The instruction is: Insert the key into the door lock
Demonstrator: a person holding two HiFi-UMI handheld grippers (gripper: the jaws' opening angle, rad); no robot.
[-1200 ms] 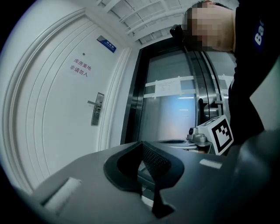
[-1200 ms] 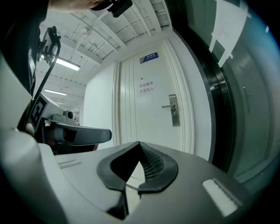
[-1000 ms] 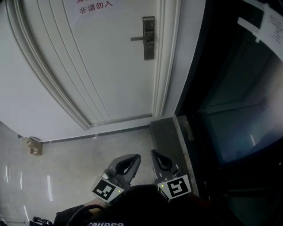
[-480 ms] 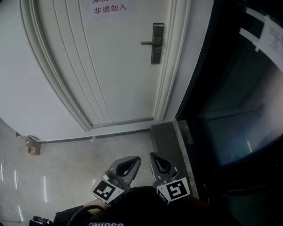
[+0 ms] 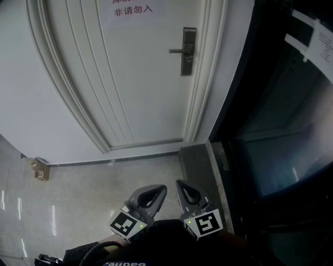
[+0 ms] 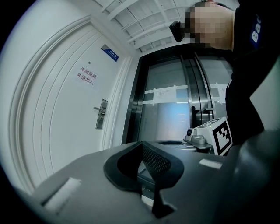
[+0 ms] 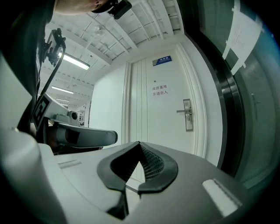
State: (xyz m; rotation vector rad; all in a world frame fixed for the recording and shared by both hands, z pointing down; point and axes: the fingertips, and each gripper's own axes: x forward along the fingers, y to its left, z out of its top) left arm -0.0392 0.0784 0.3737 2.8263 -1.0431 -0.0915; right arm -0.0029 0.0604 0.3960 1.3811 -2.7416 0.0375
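Note:
A white door (image 5: pixel 140 78) stands ahead, with a metal lock plate and lever handle (image 5: pixel 188 51) near its right edge. The same lock plate (image 6: pixel 101 114) shows in the left gripper view, and the lock plate (image 7: pixel 187 114) in the right gripper view too. My left gripper (image 5: pixel 151 195) and right gripper (image 5: pixel 188 193) are side by side at the bottom of the head view, well short of the door. Both point level. The left gripper (image 6: pixel 141 142) has its tips together. So does the right gripper (image 7: pixel 139 143). I see no key in any view.
A sign with red print (image 5: pixel 132 8) hangs on the door. A dark glass door (image 5: pixel 281 130) with paper notices (image 5: pixel 312 36) fills the right. A dark stone threshold (image 5: pixel 200 166) lies in front of it. A small brown object (image 5: pixel 40 170) sits by the wall at left.
In the head view the door and its lock plate have drifted right and slightly down. Both grippers keep nearly the same place at the bottom, jaws unchanged.

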